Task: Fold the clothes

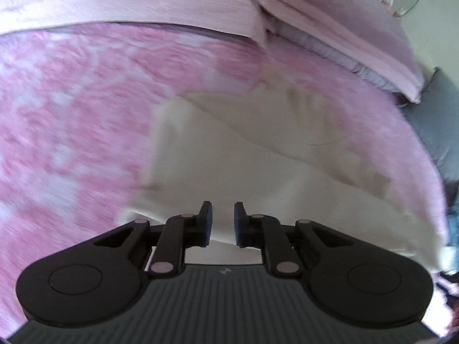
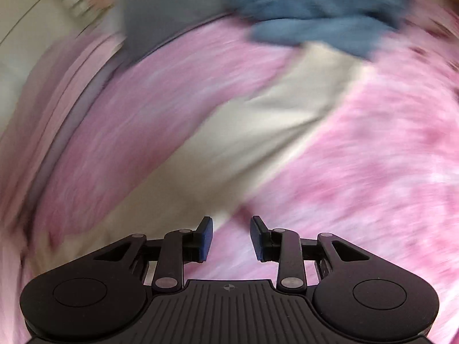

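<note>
On the pink patterned bedspread (image 1: 71, 109) lies a cream garment (image 1: 229, 149), partly folded, with one layer lapped over another along a slanting crease. It stretches from just in front of the left gripper (image 1: 223, 220) toward the far right, short of the pink pillows (image 1: 172, 3) along the far edge. That gripper's jaws stand a narrow gap apart, the cloth just ahead of them; whether a fold is pinched between the pads is not clear. In the right view, badly blurred, the garment (image 2: 258, 120) runs as a slanting band toward a blue cloth (image 2: 315, 14) at the far side. The right gripper (image 2: 231, 236) is partly open and holds nothing — only bedspread shows between its pads.

The garment looks light, thin and limp — it should drape and slide over itself rather than keep a shape. Best taken at a corner or hem edge, pinching both layers together, since a hold mid-panel would likely just bunch it.
</note>
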Demonstrator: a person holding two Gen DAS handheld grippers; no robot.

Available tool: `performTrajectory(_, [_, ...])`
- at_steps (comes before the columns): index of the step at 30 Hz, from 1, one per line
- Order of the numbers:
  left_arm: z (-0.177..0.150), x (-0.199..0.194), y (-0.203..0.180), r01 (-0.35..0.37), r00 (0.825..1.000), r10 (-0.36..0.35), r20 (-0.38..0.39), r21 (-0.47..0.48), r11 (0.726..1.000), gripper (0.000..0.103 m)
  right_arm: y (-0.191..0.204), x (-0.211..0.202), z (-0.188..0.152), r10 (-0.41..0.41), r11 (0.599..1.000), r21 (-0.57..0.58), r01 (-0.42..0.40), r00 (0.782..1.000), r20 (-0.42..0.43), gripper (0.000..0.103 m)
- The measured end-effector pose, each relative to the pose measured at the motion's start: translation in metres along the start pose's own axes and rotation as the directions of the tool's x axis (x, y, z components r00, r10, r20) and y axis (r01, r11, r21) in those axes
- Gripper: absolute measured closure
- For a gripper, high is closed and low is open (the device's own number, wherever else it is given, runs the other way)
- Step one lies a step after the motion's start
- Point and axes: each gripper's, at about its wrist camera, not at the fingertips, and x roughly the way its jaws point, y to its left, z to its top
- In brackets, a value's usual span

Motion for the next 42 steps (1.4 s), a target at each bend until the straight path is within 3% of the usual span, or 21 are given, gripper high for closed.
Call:
performTrajectory(3, [0.003,0.008,-0.015,0.048,0.999,-0.048,-0.006,-0.051,0.998,0.092,-0.047,-0.005,0.031,0.029,0.977,0.208,-0.044,0.997,0.074,0.07])
performTrajectory(6, [0.007,0.017,-0.028,0.074,0.997,-0.074,-0.001,-0.091,0.993,0.092,-0.083,-0.002,0.051,0.079,0.915,0.383,-0.128,0.987,0.143,0.07])
performTrajectory(10, [0.009,0.021,-0.036,0.092,0.996,-0.092,0.001,-0.097,0.991,0.092,-0.098,0.014,0.06,0.136,0.884,0.427,-0.192,0.978,0.157,0.07])
performTrajectory(12, [0.009,0.023,-0.036,0.089,0.996,-0.09,-0.005,-0.093,0.992,0.092,-0.094,0.018,0.063,0.139,0.902,0.387,-0.191,0.978,0.158,0.072])
performTrajectory(13, [0.008,0.022,-0.034,0.088,0.996,-0.089,-0.007,-0.098,0.991,0.092,-0.088,0.019,0.063,0.106,0.929,0.339,-0.149,0.984,0.142,0.098])
performTrajectory(14, [0.007,0.022,-0.031,0.087,0.996,-0.088,-0.009,-0.103,0.991,0.092,-0.081,0.02,0.063,0.066,0.953,0.285,-0.099,0.99,0.125,0.102])
performTrajectory(18, [0.006,0.011,-0.013,0.084,0.996,-0.084,0.003,-0.155,0.984,0.092,-0.041,0.016,0.063,-0.095,0.993,0.081,0.086,0.988,0.123,0.102])
performTrajectory(20, [0.007,0.004,-0.002,0.076,0.997,-0.075,0.011,-0.169,0.983,0.092,-0.002,0.013,0.059,-0.156,0.983,-0.078,0.169,0.977,0.144,0.102])
performTrajectory(22, [0.007,-0.006,0.012,0.071,0.997,-0.067,0.025,-0.189,0.979,0.092,0.049,0.0,0.047,-0.129,0.95,-0.257,0.179,0.972,0.198,0.102])
performTrajectory(25, [0.006,-0.023,0.038,0.066,0.997,-0.056,0.05,-0.237,0.969,0.092,0.131,-0.027,0.005,0.012,0.854,-0.507,0.115,0.971,0.24,0.102])
performTrajectory(28, [0.003,-0.04,0.064,0.067,0.996,-0.048,0.073,-0.293,0.954,0.092,0.204,-0.055,-0.071,0.193,0.699,-0.715,-0.013,0.966,0.172,0.102])
performTrajectory(30, [0.0,-0.051,0.08,0.067,0.996,-0.042,0.084,-0.326,0.943,0.092,0.243,-0.072,-0.139,0.302,0.547,-0.831,-0.098,0.949,0.087,0.102])
performTrajectory(32, [-0.006,-0.06,0.092,0.069,0.995,-0.041,0.086,-0.35,0.934,0.092,0.27,-0.079,-0.215,0.342,0.355,-0.923,-0.151,0.939,-0.022,0.102])
performTrajectory(34, [-0.013,-0.068,0.104,0.072,0.996,-0.044,0.082,-0.373,0.925,0.09,0.288,-0.075,-0.293,0.305,0.14,-0.972,-0.19,0.942,-0.14,0.099])
performTrajectory(36, [-0.023,-0.07,0.112,0.071,0.997,-0.052,0.057,-0.395,0.916,0.084,0.285,-0.055,-0.352,0.139,0.002,-0.976,-0.217,0.967,-0.214,0.083])
performTrajectory(37, [-0.028,-0.07,0.113,0.078,0.997,-0.066,0.044,-0.405,0.911,0.083,0.277,-0.047,-0.368,0.072,-0.02,-0.968,-0.249,0.966,-0.249,0.067])
performTrajectory(38, [-0.033,-0.068,0.113,0.089,0.996,-0.084,0.032,-0.413,0.906,0.079,0.267,-0.043,-0.376,0.032,-0.014,-0.963,-0.268,0.963,-0.269,0.061])
performTrajectory(39, [-0.039,-0.065,0.112,0.108,0.994,-0.112,0.016,-0.424,0.899,0.074,0.257,-0.04,-0.375,0.004,0.01,-0.961,-0.276,0.961,-0.276,0.06])
performTrajectory(42, [-0.053,-0.051,0.099,0.158,0.982,-0.187,-0.02,-0.45,0.879,0.07,0.232,-0.04,-0.352,-0.051,0.077,-0.962,-0.261,0.963,-0.266,0.054])
